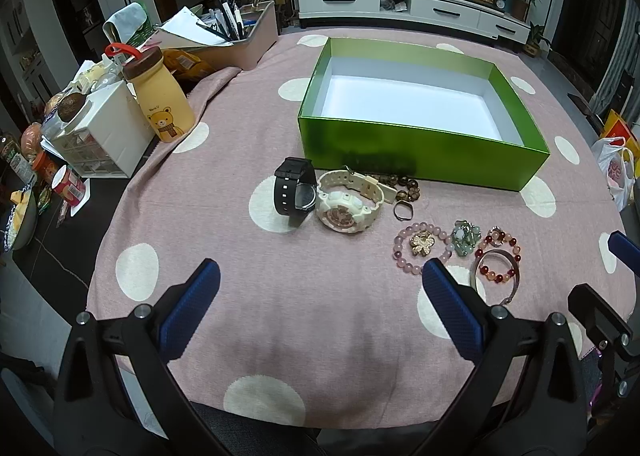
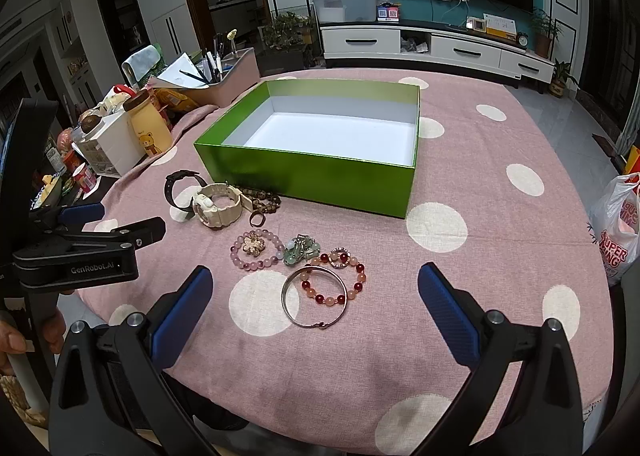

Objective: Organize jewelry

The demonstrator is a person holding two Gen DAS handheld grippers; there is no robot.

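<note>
Judging by the layout, nothing is sorted yet: green box (image 2: 320, 180) sits empty, white floor bare, open side up, its long axis running across the table. All jewelry lies on the pink polka-dot tablecloth (image 2: 480, 276), just in front of the box's near wall. Black watch (image 1: 294, 192) stands on edge, strap looped; cream watch (image 1: 346, 200) touches it, dial tilted up. Dark bead bracelet (image 1: 404, 184) and small ring (image 1: 401, 210) beside that. Nearer: pink bead bracelet (image 2: 256, 250) ringing a gold flower brooch (image 2: 252, 245), a jade-green piece (image 2: 302, 250), red-orange bead bracelet (image 2: 340, 280) overlapping a silver bangle (image 2: 314, 298), clasp toward the camera. Left gripper (image 1: 320, 280) and right gripper (image 2: 316, 284) both hover spread wide, holding nothing. Every piece is left to move.
</note>
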